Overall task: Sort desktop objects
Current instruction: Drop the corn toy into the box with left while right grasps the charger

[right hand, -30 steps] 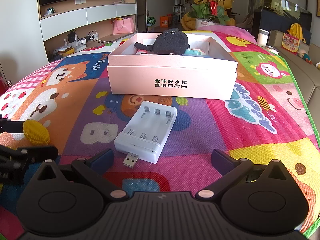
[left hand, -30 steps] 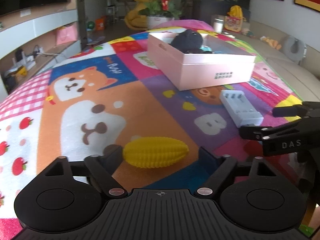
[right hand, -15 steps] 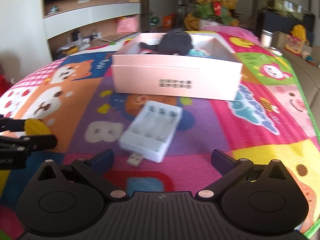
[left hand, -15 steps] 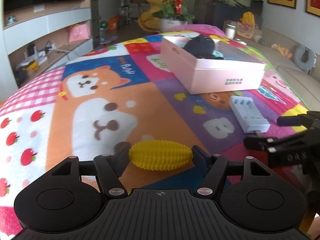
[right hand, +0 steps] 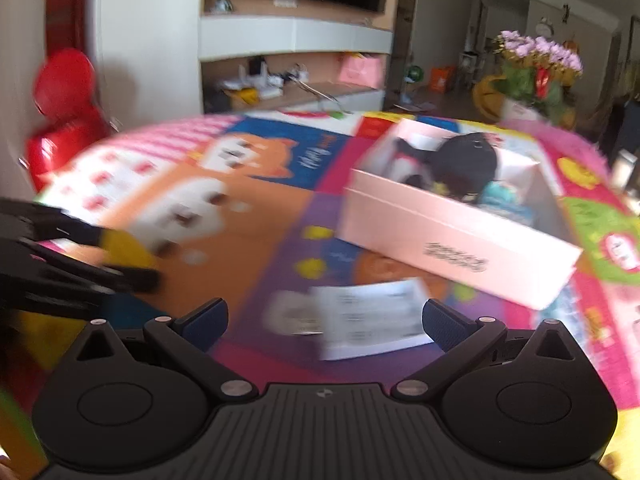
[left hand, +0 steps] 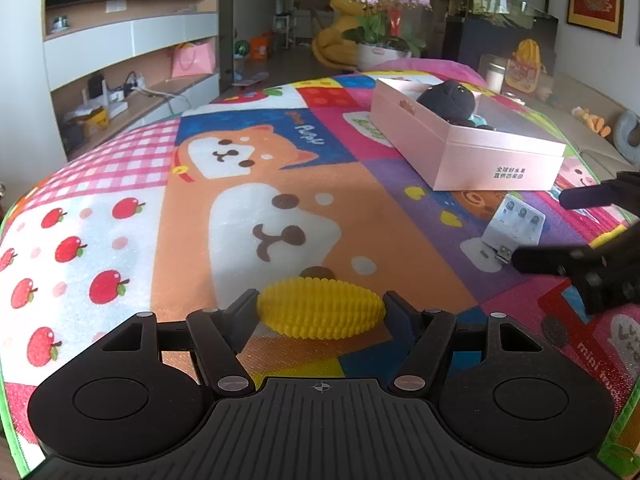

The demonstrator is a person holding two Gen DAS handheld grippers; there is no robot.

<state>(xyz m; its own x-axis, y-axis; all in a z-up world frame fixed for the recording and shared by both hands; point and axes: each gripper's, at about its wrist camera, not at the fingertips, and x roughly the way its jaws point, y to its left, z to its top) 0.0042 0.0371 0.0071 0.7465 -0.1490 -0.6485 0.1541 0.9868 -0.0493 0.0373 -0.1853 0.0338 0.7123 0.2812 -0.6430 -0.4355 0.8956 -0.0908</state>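
The left gripper (left hand: 320,312) clamps the yellow corn toy (left hand: 320,307) end to end, low over the mat (left hand: 120,184). Only the left view shows the charger (left hand: 516,226) sharply; the blurred right view shows the right gripper (right hand: 324,320) spread wide, and inside the pink box (right hand: 452,236).

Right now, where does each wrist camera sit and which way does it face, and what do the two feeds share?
Left wrist: sits behind the left gripper, looking forward and down over the cartoon mat; its fingers clamp the yellow corn toy, and the right gripper's fingers intrude at right.
Right wrist: sits behind the right gripper, jaws open, blurred, facing the white battery charger and pink box; the left gripper shows at left.
Shared: corn toy, charger, pink box with the black plush, and mat.
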